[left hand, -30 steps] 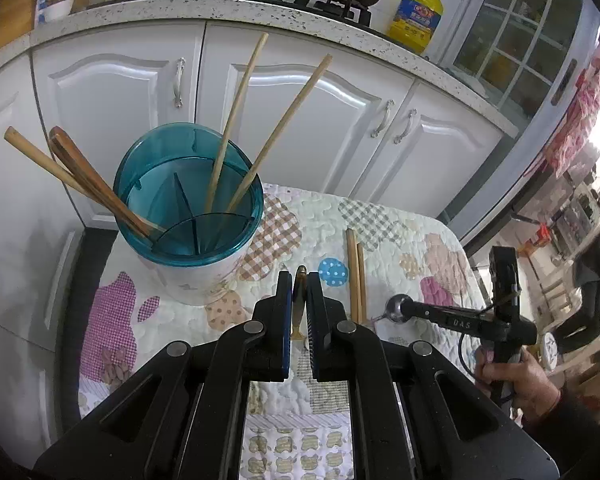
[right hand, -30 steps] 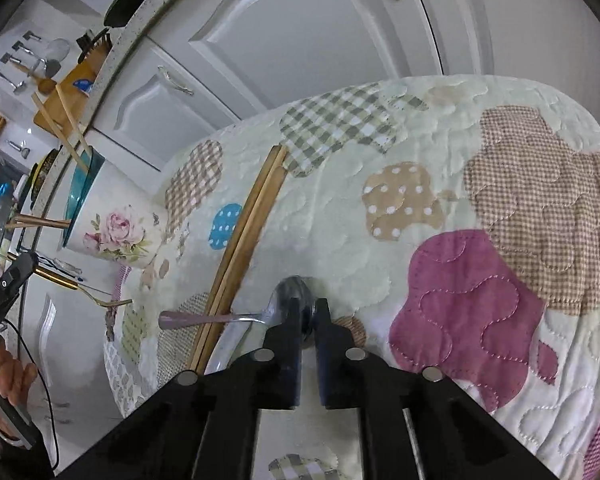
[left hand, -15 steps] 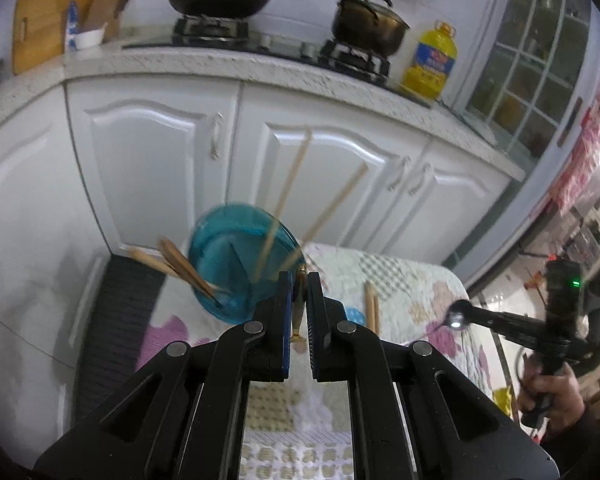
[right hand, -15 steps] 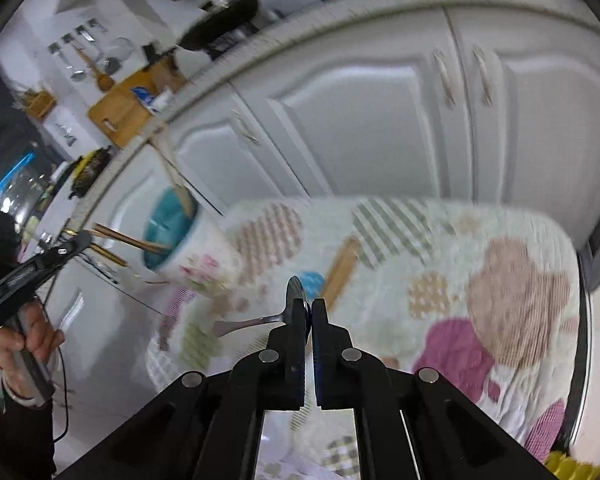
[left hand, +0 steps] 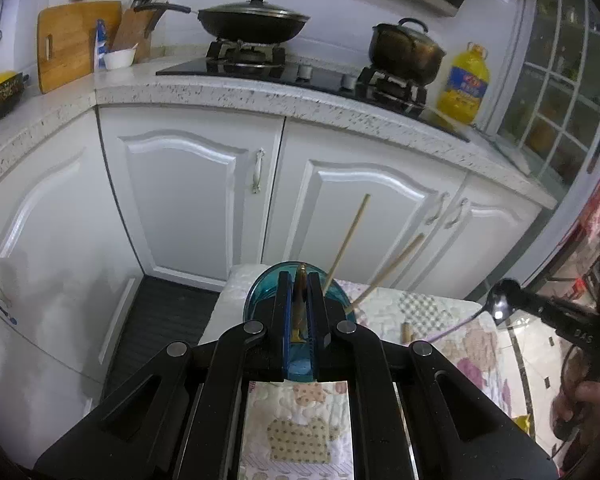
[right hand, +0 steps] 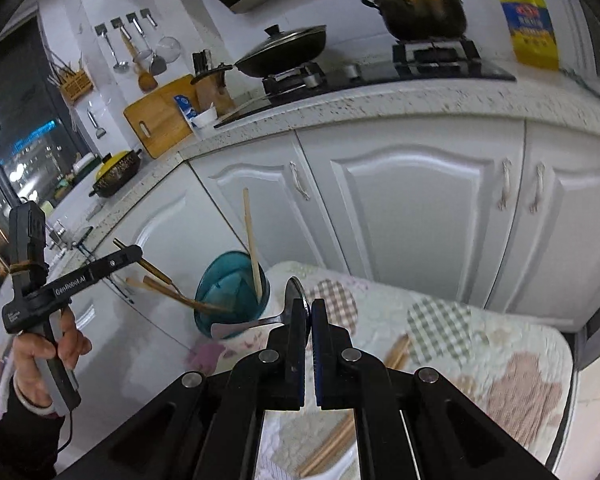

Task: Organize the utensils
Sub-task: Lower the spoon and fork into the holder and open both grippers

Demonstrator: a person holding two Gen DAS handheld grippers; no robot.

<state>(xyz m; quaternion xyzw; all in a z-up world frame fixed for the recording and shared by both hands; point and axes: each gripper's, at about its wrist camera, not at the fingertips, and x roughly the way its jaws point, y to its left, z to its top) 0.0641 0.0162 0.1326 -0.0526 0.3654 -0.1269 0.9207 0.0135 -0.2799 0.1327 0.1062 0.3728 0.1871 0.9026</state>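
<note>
My left gripper (left hand: 300, 280) is shut on a gold fork (left hand: 300, 300) and holds it above the teal utensil holder (left hand: 260, 300), which holds two bamboo chopsticks (left hand: 346, 240). My right gripper (right hand: 308, 306) is shut on the bowl of a steel spoon (right hand: 294, 294), lifted above the quilted table (right hand: 480, 340); its handle points left. The holder (right hand: 228, 284) shows in the right wrist view with wooden utensils (right hand: 172, 292) leaning out. My left gripper (right hand: 134, 254) shows there to the left of the holder. The spoon (left hand: 500, 304) shows at right in the left wrist view.
A pair of chopsticks (right hand: 396, 352) lies on the quilted cloth to the right of the holder. White cabinet doors (left hand: 188, 200) stand behind the table. The counter above carries a wok (left hand: 252, 20), a pot (left hand: 406, 50) and an oil bottle (left hand: 464, 88).
Both grippers have risen from the table with their utensils. The left one moved over the holder. The right one lifted the spoon off the cloth and tilted up.
</note>
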